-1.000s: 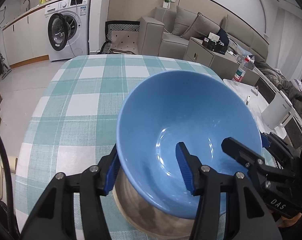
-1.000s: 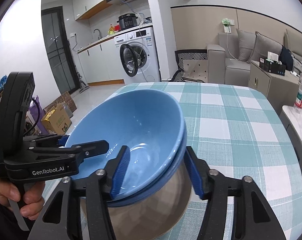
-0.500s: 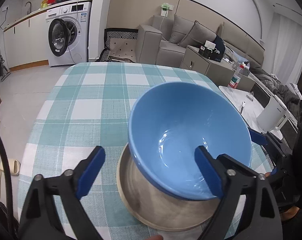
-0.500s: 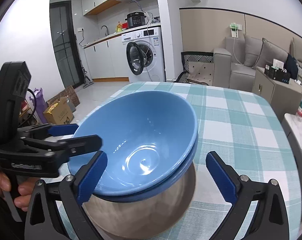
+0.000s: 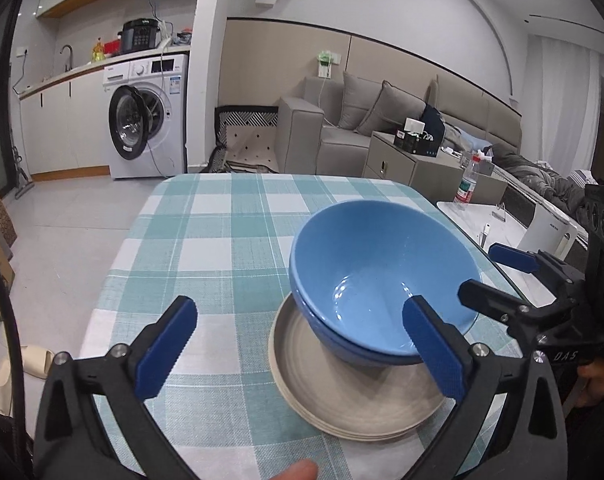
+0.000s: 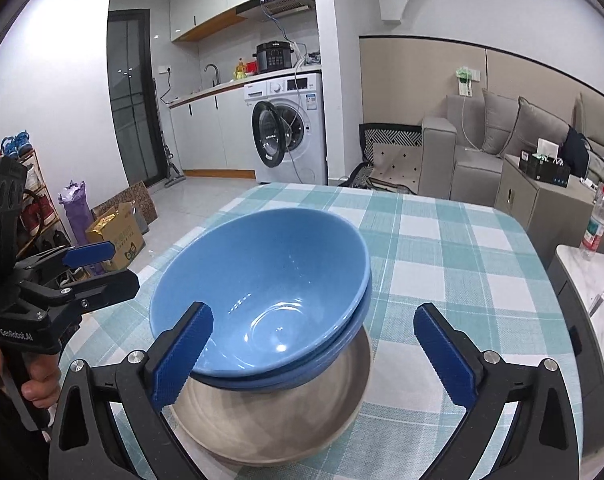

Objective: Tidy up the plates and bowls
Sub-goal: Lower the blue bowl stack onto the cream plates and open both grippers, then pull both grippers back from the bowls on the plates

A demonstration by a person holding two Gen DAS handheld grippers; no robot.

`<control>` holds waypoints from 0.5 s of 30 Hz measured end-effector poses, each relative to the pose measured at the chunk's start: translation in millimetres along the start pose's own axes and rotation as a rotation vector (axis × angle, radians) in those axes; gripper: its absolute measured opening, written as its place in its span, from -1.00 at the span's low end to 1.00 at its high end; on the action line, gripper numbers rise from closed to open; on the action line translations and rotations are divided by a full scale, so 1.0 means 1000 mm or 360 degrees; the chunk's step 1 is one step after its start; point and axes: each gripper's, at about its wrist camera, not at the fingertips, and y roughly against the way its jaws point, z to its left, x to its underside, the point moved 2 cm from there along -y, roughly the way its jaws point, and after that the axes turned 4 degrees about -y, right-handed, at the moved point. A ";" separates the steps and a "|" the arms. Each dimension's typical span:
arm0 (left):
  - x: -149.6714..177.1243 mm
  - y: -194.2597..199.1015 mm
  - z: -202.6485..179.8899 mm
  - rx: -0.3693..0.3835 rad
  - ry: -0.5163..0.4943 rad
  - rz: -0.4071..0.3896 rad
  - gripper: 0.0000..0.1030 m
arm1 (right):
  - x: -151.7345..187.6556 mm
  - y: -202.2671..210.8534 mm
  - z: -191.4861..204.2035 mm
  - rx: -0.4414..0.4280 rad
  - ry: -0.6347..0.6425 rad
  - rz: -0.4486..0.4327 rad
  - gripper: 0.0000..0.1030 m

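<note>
Two nested blue bowls [image 5: 374,276] sit on a stack of beige plates [image 5: 342,396] on the checked table; they also show in the right wrist view as bowls [image 6: 269,292] on plates [image 6: 285,428]. My left gripper [image 5: 297,352] is open and empty, drawn back to the left of the bowls. My right gripper [image 6: 314,352] is open and empty, just short of the stack. Each gripper shows in the other's view: the right gripper [image 5: 498,276] and the left gripper [image 6: 97,264], both open.
The teal checked tablecloth [image 5: 221,240] covers the table. A white side table [image 5: 502,224] with a kettle and bottle stands to the right. A washing machine [image 5: 145,120] and sofa [image 5: 362,132] are beyond. Boxes [image 6: 117,232] lie on the floor at left.
Both grippers let go of the bowl rims, opened wide and drew back from the stack. The bowls stayed nested on the plates.
</note>
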 end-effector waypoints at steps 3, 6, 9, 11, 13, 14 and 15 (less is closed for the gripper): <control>0.007 0.005 0.001 -0.0042 -0.0004 -0.0039 1.00 | 0.003 0.010 0.000 -0.0003 0.0010 -0.0027 0.99; 0.015 0.007 0.001 -0.0067 0.0001 -0.0065 1.00 | 0.008 0.020 0.000 -0.0030 0.0017 -0.0058 0.99; 0.023 0.007 0.001 -0.0120 -0.0003 -0.0091 1.00 | 0.015 0.027 0.001 -0.0033 0.0039 -0.0084 0.99; 0.028 0.006 0.000 -0.0135 -0.0022 -0.0091 1.00 | 0.020 0.030 0.000 -0.0050 0.0041 -0.0100 0.99; 0.033 0.005 0.000 -0.0160 -0.0032 -0.0096 1.00 | 0.027 0.032 0.000 -0.0070 0.0042 -0.0105 0.99; 0.036 0.004 -0.001 -0.0175 -0.0038 -0.0099 1.00 | 0.031 0.034 0.000 -0.0081 0.0043 -0.0109 0.99; 0.038 0.004 -0.001 -0.0182 -0.0040 -0.0101 1.00 | 0.035 0.034 0.000 -0.0090 0.0045 -0.0110 0.99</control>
